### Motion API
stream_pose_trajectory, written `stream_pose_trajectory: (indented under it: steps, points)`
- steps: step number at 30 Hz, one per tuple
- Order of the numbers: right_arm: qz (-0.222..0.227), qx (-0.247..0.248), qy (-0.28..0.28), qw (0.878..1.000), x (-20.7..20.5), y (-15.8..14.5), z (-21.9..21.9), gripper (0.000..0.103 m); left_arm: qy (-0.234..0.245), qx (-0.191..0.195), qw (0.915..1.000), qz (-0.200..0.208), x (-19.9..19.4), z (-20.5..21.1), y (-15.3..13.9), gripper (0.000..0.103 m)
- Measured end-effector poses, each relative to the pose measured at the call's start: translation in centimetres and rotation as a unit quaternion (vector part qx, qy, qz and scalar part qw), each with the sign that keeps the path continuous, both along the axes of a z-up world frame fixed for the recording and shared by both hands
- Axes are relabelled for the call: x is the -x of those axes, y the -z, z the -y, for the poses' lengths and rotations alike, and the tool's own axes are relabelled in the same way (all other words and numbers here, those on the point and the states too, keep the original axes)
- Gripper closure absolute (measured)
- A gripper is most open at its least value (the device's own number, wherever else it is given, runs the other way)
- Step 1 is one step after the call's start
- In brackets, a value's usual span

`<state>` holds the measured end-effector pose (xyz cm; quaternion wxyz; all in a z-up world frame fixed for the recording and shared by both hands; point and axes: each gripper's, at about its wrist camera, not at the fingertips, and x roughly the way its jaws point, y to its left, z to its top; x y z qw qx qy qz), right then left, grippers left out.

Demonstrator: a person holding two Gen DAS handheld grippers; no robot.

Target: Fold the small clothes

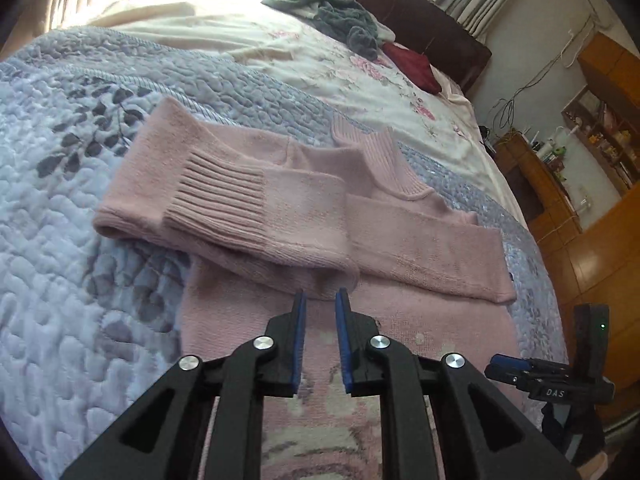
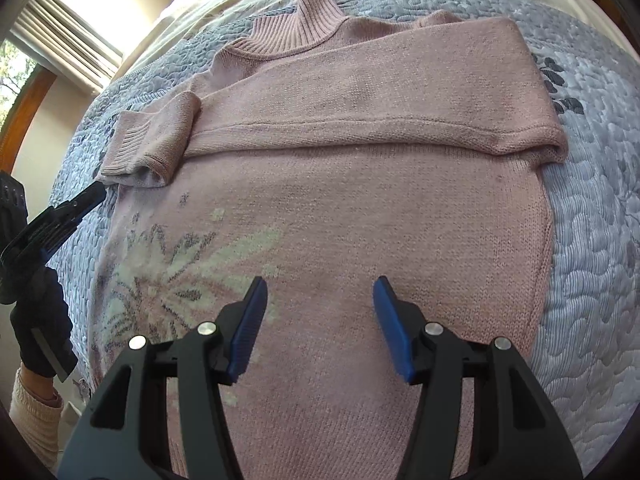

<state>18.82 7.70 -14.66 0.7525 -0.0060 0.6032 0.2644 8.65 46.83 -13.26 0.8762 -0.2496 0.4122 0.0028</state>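
A pink knit sweater (image 2: 360, 220) with a pale flower pattern lies flat on the bed, both sleeves folded across its chest. Its ribbed collar (image 2: 304, 24) points away from me. In the left wrist view one ribbed cuff (image 1: 216, 196) lies over the other sleeve. My left gripper (image 1: 321, 298) hovers over the sweater (image 1: 420, 248) just below the folded sleeves, its jaws a narrow gap apart with nothing between them. In the right wrist view it (image 2: 94, 194) shows beside the cuff (image 2: 132, 152). My right gripper (image 2: 320, 284) is wide open above the sweater's lower body, empty.
A blue-grey quilt (image 1: 60, 200) covers the bed, with a floral sheet (image 1: 360, 80) beyond. A grey-green clothes pile (image 1: 340, 12) and a dark red cloth (image 1: 412, 66) lie by the headboard. Wooden shelves (image 1: 600, 132) stand to the right. A gloved hand (image 2: 36, 320) holds the left gripper.
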Motion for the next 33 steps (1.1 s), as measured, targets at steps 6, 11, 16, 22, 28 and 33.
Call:
stream_pose_trajectory:
  steps: [6,11,16,22,28,33]
  points:
    - [-0.019,-0.041,-0.022,0.999,-2.2,-1.4,-6.0,0.048,-0.083,-0.072,0.9937,-0.021,-1.5,-8.0,-2.0,0.082]
    - [-0.055,-0.072,-0.029,0.995,-5.6,-1.5,-12.7,0.047,-0.083,-0.109,0.9887,-0.061,-4.1,-9.5,-0.1,0.082]
    - [-0.087,-0.083,-0.035,0.992,-7.4,-0.4,-17.5,0.047,-0.073,-0.126,0.9842,-0.1,-5.3,-9.1,3.0,0.082]
    - [-0.122,-0.077,-0.036,0.989,-8.0,2.4,-19.8,0.063,-0.078,-0.12,0.9854,-0.092,-4.6,-9.2,4.3,0.082]
    - [-0.104,-0.084,-0.045,0.99,-7.6,1.5,-19.7,0.093,-0.084,-0.097,0.9882,-0.085,-4.4,-9.6,2.8,0.081]
    - [-0.042,-0.097,-0.034,0.994,-8.6,-3.0,-15.9,0.093,-0.075,-0.102,0.9908,-0.046,-4.5,-8.6,0.0,0.081]
